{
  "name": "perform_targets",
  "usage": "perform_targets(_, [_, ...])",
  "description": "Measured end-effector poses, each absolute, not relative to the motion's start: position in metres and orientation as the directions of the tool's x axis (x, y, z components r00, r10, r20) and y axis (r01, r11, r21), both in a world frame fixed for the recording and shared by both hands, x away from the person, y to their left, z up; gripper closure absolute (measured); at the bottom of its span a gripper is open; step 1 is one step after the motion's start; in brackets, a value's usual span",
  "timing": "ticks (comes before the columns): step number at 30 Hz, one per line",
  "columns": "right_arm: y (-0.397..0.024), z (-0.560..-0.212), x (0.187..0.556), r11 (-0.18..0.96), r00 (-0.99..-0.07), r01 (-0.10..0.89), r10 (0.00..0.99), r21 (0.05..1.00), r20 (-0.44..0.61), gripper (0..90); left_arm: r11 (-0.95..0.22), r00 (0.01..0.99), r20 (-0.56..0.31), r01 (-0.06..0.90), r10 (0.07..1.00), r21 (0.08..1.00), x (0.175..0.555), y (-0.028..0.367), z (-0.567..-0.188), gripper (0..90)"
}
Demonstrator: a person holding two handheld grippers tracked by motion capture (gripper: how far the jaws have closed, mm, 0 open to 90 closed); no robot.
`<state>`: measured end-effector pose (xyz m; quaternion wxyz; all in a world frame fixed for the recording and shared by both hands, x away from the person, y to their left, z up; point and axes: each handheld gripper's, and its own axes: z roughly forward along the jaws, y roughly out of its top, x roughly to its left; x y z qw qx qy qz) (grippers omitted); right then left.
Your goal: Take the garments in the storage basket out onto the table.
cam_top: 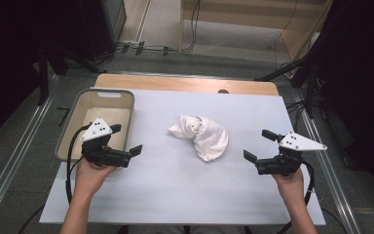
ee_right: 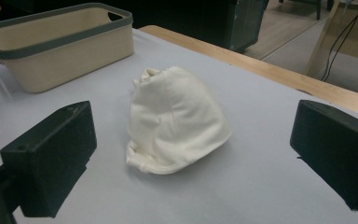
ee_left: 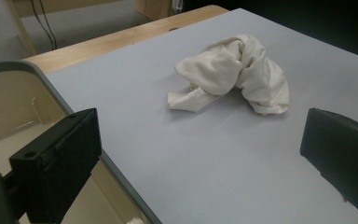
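A crumpled white cloth (cam_top: 200,135) lies in the middle of the pale grey table cover (cam_top: 175,190). My left gripper (cam_top: 125,139) hovers at the left, over the near right corner of a beige bin (cam_top: 95,100), jaws wide open and empty. My right gripper (cam_top: 259,145) is held at the right, open and empty, pointing toward the cloth. In the left gripper view the cloth (ee_left: 235,74) lies ahead between the jaws. In the right gripper view the cloth (ee_right: 175,121) sits as a rounded heap just ahead, with the bin (ee_right: 60,44) behind it to the left.
The beige bin with a grey rim stands at the table's left edge and looks empty. A wooden table edge (cam_top: 185,83) runs along the back. Cables (cam_top: 146,48) and dark stands lie on the floor beyond.
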<state>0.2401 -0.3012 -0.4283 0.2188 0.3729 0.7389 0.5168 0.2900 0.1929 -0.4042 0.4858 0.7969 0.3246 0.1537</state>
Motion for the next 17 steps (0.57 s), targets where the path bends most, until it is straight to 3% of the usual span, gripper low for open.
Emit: perform_targets(17, [-0.2991, -0.4284, 0.2396, 0.192, -0.632, 0.326, 0.773, 0.925, 0.062, 0.0, -0.323, 0.744, -0.061, 0.360, 0.665, 0.875, 0.2893, 0.1993, -0.4087, 0.0])
